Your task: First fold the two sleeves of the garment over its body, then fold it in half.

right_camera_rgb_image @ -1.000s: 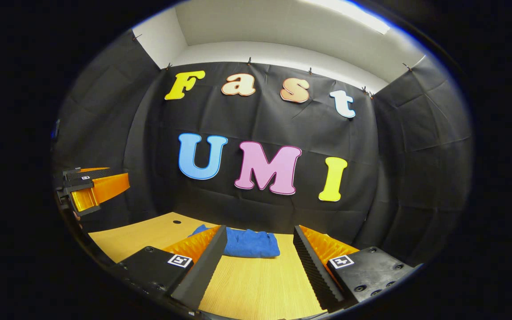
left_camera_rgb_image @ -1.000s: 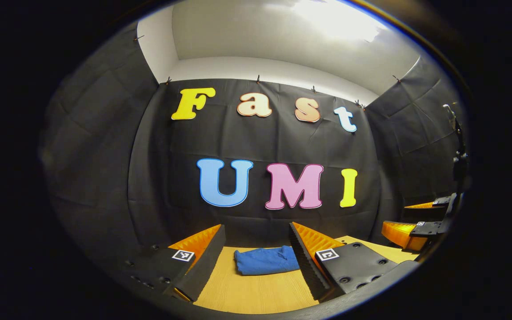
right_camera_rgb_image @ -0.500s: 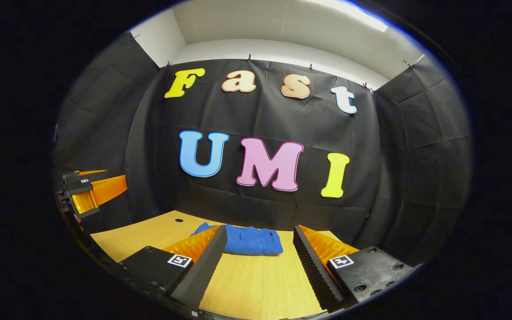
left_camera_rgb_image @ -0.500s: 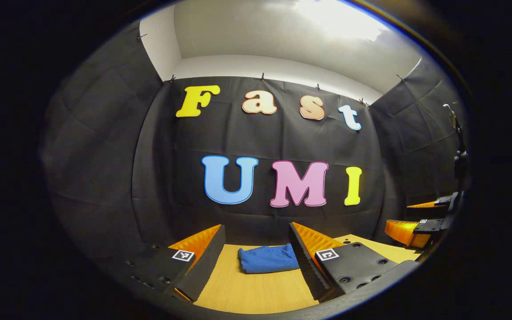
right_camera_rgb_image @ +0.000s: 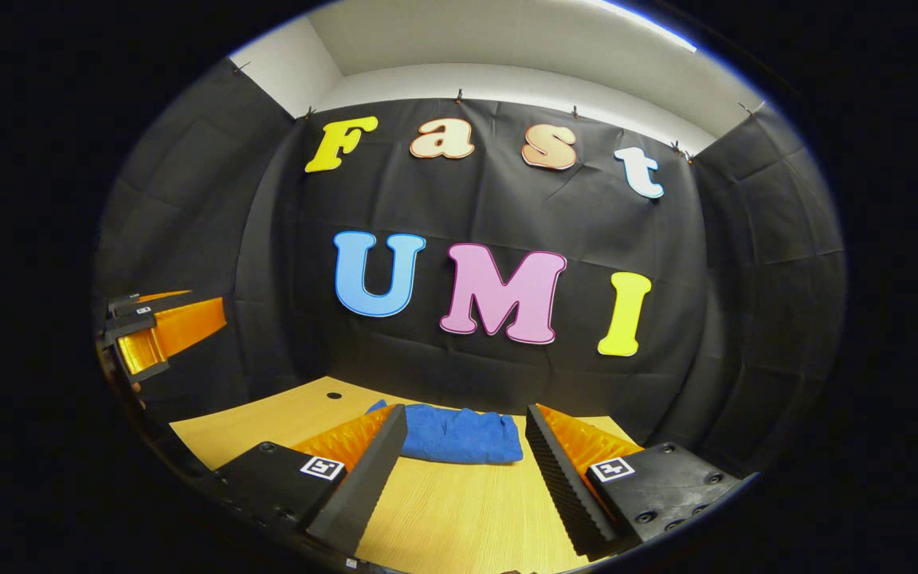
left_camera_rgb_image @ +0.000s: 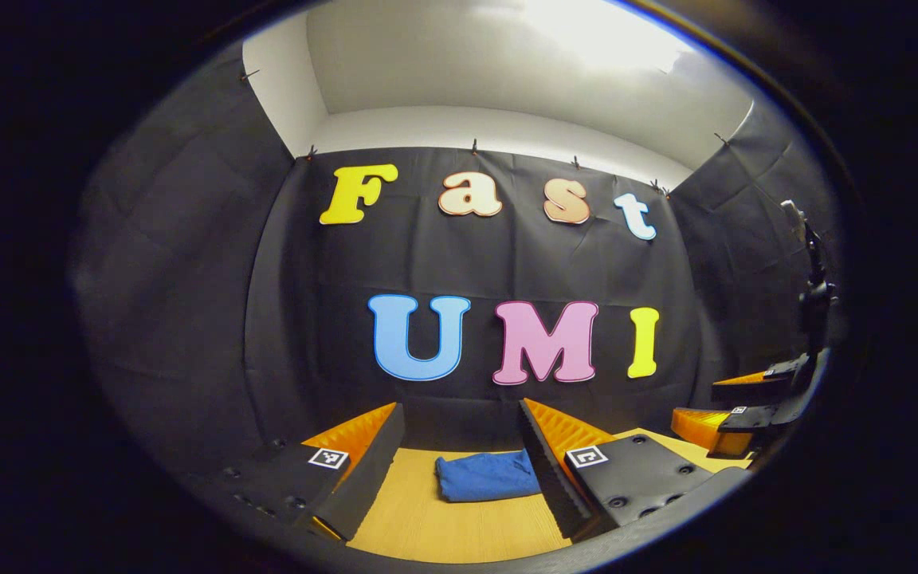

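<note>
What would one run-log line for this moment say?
garment: folded, on table | left gripper: open, empty | right gripper: open, empty

garment (left_camera_rgb_image: 488, 476): rt end hidden behind left gripper (left_camera_rgb_image: 459, 422) finger; folds too small to tell
garment (right_camera_rgb_image: 459, 434): left end behind right gripper (right_camera_rgb_image: 463, 418) finger
table (right_camera_rgb_image: 459, 518): near edge cut off

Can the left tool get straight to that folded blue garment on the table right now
Probably yes. The left tool is open and empty, the blue garment lies ahead between its fingers on the table, and nothing sits between them.
</note>
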`<state>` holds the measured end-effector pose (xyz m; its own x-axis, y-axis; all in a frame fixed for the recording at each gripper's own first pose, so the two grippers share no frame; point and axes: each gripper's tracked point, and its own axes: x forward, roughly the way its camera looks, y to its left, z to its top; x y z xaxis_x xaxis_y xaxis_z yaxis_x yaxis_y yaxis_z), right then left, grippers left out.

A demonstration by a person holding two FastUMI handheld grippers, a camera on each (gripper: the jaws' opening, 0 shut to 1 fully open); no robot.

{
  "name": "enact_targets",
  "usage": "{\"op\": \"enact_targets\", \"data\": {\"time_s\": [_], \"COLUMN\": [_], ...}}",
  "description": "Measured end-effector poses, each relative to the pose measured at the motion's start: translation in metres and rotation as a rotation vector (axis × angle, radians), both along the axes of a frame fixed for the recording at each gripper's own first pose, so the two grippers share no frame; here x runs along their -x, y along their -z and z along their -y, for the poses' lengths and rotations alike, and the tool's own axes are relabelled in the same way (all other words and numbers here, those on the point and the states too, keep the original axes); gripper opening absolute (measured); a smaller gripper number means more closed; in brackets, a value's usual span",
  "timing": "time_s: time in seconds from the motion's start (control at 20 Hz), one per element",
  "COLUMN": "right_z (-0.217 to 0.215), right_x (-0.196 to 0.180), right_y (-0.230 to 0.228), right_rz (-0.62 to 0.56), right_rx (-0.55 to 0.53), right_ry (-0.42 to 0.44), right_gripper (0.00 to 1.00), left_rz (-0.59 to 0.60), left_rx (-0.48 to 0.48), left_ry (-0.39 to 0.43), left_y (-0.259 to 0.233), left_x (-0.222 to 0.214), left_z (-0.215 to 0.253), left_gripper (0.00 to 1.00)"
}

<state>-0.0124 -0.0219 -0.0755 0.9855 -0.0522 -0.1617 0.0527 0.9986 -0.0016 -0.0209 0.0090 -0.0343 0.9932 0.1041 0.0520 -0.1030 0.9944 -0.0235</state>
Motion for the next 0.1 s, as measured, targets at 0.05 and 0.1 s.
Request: {"op": "enact_targets", "data": {"time_s": [0.05, 0.1], "right_z": [-0.0016, -0.004], "right_x": [-0.0047, -0.0099], "right_y": [-0.0005, -0.0014], "right_rz": [0.001, 0.003], "right_rx": [0.001, -0.003], "right_ry": [-0.009, -0.02], "right_gripper": [0.95, 0.95], "left_rz": [0.004, 0.007], "left_rx": [-0.01, -0.026], "left_ry": [-0.001, -0.001], "left_y": [-0.0021, -0.0036], "left_x": [0.0029, 0.005], "left_z": [0.0024, 0.0034], "left_gripper": [0.81, 0.81]}}
